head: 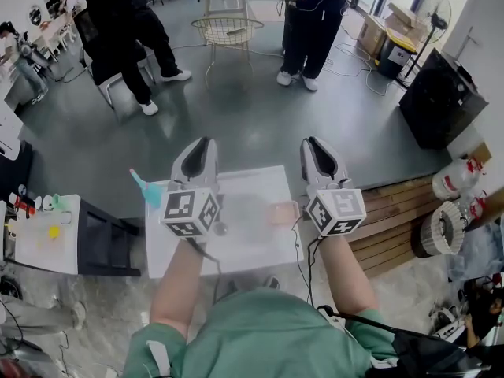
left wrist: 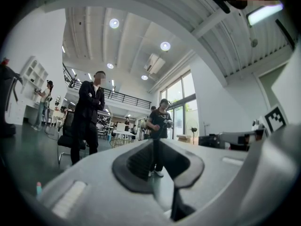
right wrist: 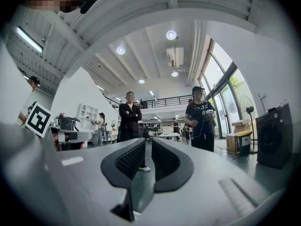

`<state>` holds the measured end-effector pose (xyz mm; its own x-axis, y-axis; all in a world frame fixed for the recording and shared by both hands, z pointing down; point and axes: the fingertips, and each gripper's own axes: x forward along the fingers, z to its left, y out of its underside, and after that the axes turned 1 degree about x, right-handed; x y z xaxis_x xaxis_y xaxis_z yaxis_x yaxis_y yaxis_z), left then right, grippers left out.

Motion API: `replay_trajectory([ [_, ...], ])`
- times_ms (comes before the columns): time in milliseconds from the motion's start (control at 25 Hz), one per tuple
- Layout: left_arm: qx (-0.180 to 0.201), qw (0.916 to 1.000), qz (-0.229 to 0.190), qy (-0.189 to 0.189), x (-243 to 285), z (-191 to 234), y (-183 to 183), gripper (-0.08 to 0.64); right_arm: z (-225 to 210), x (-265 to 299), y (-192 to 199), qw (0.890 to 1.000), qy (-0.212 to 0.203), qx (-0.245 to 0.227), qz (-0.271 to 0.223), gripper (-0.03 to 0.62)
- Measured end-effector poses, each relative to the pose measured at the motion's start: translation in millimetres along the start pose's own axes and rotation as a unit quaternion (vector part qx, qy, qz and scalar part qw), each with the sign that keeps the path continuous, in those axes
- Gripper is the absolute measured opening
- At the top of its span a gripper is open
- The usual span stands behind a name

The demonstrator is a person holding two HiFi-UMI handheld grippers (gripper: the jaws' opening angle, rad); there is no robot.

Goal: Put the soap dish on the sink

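Note:
A pinkish soap dish lies on the right part of the white sink top, just left of my right gripper's marker cube. Both grippers are held up over that top and point forward, away from me. My left gripper has its jaws nearly together with nothing between them. The right gripper stands the same, with only a thin slit between its black pads. Both gripper views look out level across the room, so neither shows the dish or the sink.
A teal brush sticks up at the sink top's left edge. A white side table with small items and a black stand are to the left, a wooden bench to the right. Two people and a wire basket stand ahead.

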<state>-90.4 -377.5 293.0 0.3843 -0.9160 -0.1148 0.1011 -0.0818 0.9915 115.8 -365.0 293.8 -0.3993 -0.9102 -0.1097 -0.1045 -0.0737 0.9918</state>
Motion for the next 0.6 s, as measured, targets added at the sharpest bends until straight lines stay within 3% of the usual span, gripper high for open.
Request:
replay_trajectory([
  [600, 0.0, 1.0, 0.003, -0.003, -3.5, 7.5, 1.0, 0.037, 5.7, 2.4, 3.0, 1.0, 0.002, 0.001, 0.001, 0.043],
])
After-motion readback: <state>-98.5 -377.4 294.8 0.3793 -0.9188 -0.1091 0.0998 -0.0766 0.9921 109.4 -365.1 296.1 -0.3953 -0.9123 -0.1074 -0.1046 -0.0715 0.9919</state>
